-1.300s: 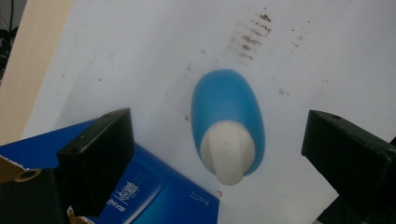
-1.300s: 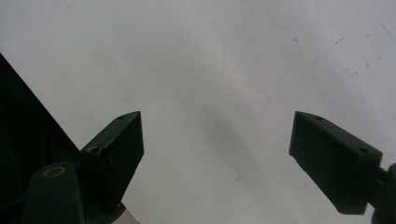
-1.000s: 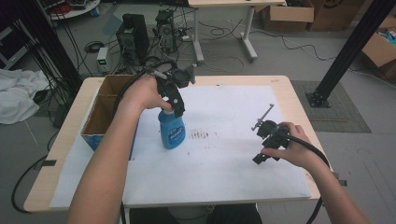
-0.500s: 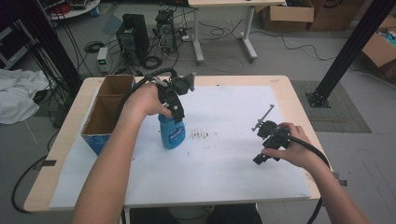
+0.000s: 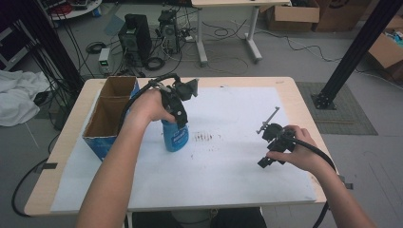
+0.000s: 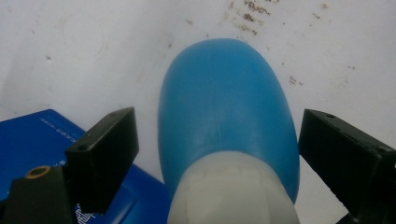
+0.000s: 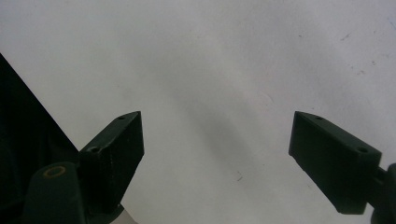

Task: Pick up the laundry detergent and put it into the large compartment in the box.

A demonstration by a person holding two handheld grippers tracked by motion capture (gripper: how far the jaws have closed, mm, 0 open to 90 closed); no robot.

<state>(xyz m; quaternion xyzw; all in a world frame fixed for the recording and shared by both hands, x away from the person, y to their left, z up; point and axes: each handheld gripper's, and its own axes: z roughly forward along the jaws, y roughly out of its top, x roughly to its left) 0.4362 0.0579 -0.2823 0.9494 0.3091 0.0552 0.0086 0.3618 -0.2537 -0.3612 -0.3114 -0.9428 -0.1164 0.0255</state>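
Observation:
A blue bottle with a white neck stands upright on the white sheet, left of centre. My left gripper points down over its top. In the left gripper view the bottle sits between the jaws of the left gripper. The jaws have just been closing, with a gap still visible beside the left one, so the gripper is open. My right gripper hovers low over the sheet at the right, open, and nothing lies between the jaws of the right gripper.
An open cardboard box with blue sides stands at the table's left, close to the bottle, and its blue side is beside the left jaw. The white sheet covers most of the table, with dark smudges near the middle.
My left hand has sunk lower over the bottle, bringing the jaws down around its top. The right hand has stayed where it was.

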